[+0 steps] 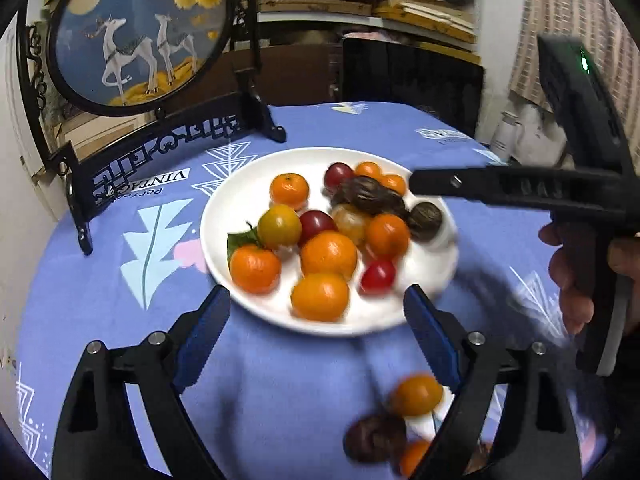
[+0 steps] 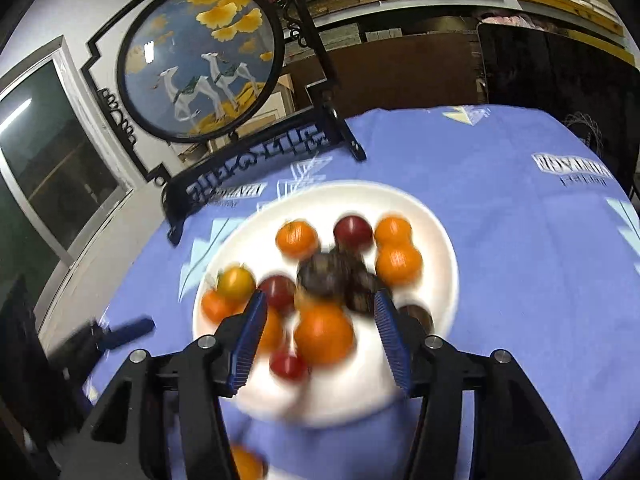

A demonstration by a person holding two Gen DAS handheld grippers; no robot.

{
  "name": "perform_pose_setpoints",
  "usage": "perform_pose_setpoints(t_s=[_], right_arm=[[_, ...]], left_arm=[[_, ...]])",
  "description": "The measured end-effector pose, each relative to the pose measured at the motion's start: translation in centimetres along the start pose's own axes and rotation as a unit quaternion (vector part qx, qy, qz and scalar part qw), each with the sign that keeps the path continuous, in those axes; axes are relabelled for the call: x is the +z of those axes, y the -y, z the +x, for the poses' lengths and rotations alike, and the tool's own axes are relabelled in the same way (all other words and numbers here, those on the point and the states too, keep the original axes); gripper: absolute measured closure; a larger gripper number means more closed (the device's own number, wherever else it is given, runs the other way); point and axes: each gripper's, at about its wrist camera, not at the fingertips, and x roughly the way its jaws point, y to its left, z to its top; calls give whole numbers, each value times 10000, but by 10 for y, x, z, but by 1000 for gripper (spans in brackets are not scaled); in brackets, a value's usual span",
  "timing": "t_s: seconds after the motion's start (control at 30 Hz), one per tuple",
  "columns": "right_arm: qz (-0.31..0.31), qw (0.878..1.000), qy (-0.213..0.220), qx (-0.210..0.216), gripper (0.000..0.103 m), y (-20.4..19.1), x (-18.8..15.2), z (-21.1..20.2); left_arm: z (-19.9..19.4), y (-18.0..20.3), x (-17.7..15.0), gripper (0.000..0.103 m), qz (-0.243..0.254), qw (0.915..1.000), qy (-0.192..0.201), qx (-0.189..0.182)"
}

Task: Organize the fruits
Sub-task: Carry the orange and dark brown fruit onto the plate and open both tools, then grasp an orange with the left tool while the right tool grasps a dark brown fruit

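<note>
A white plate (image 1: 244, 188) holds several oranges, red round fruits and dark brown wrinkled fruits. My left gripper (image 1: 316, 304) hovers open and wide over the plate's near rim, empty. Its blue finger (image 2: 130, 330) shows at the left of the right wrist view. My right gripper (image 2: 320, 300) is open above the plate (image 2: 440, 240), with a big orange (image 2: 324, 332) lying below the gap, untouched. One of its fingers (image 1: 480, 186) reaches over the plate's right side. Off the plate, near me on the cloth, lie an orange (image 1: 416, 396) and a dark fruit (image 1: 374, 438).
A round deer picture on a black carved stand (image 1: 140, 32) stands on the blue tablecloth (image 1: 120, 320) behind and left of the plate. Shelves of wooden boards and a dark panel (image 1: 412, 76) lie beyond the table. A hand (image 1: 576, 272) holds the right gripper's handle.
</note>
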Motion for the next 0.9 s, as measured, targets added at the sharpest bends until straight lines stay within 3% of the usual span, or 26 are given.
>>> perform_pose_setpoints(t_s=[0.13, 0.23, 0.43, 0.5, 0.7, 0.8, 0.87, 0.9], right_arm=[[-4, 10000, 53, 65, 46, 10, -46, -35], [-28, 10000, 47, 14, 45, 12, -80, -54], [-890, 9956, -272, 81, 45, -25, -143, -73], [-1141, 9924, -409, 231, 45, -36, -155, -75], [-2064, 9741, -868, 298, 45, -85, -179, -53], [-2090, 9722, -1048, 111, 46, -93, -181, -37], [-1969, 9744, -1082, 99, 57, -92, -179, -33], [-1867, 9768, -1043, 113, 57, -88, -177, -35]], left_arm=[[-20, 15, -32, 17, 473, 9988, -120, 73], [-29, 20, -57, 17, 504, 9983, -307, 1], [-47, 49, -93, 17, 802, 9962, -328, -107], [-49, 52, -98, 17, 797, 9963, -308, 67], [-57, 28, -102, 17, 186, 9990, -381, 112], [-60, 29, -107, 17, 230, 9988, -397, 165], [-61, 32, -107, 17, 273, 9986, -424, 177], [-60, 33, -107, 17, 289, 9985, -439, 172]])
